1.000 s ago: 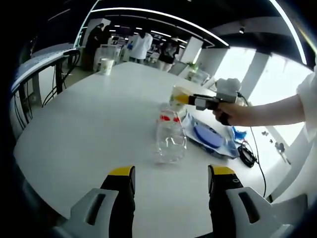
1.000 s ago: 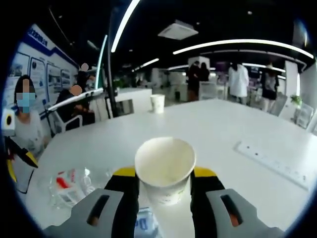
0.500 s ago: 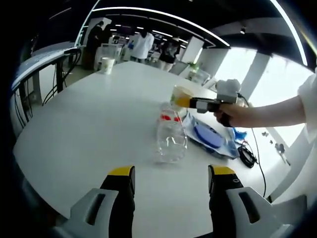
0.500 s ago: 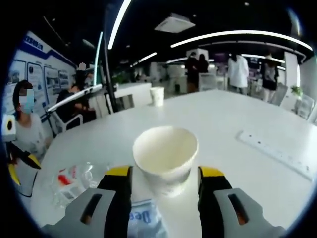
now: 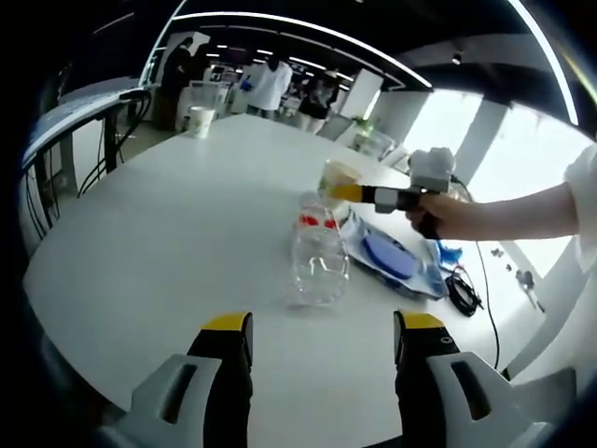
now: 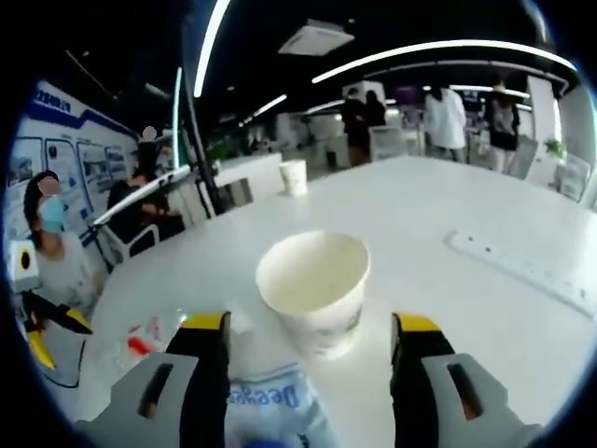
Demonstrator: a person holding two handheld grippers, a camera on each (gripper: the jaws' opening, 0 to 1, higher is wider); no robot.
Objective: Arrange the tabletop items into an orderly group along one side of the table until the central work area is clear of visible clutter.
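Two grippers are at work on the white table point(image 5: 168, 233). The right gripper point(image 6: 311, 327) has its yellow-tipped jaws spread wide on either side of a paper cup point(image 6: 315, 289), which stands upright on the table with clear gaps at both flanks, so nothing is pinched. A blue-and-white packet point(image 6: 270, 411) lies flat at about 7 o'clock of the cup, just beside its base, and a clear plastic bottle point(image 6: 149, 334) with a red label lies at 9 o'clock, near the table edge.

From the left gripper view, the left gripper point(image 5: 317, 327) hangs with its jaws apart and empty, and the bottle point(image 5: 317, 252) stands at 12 o'clock of it, a little apart. A second cup point(image 5: 201, 121) sits well apart at 11 o'clock.

To finish this step well, I judge the right gripper should draw straight back, level, without brushing the light cup's wall, which would tip easily. Lifting clear of the packet avoids dragging it.
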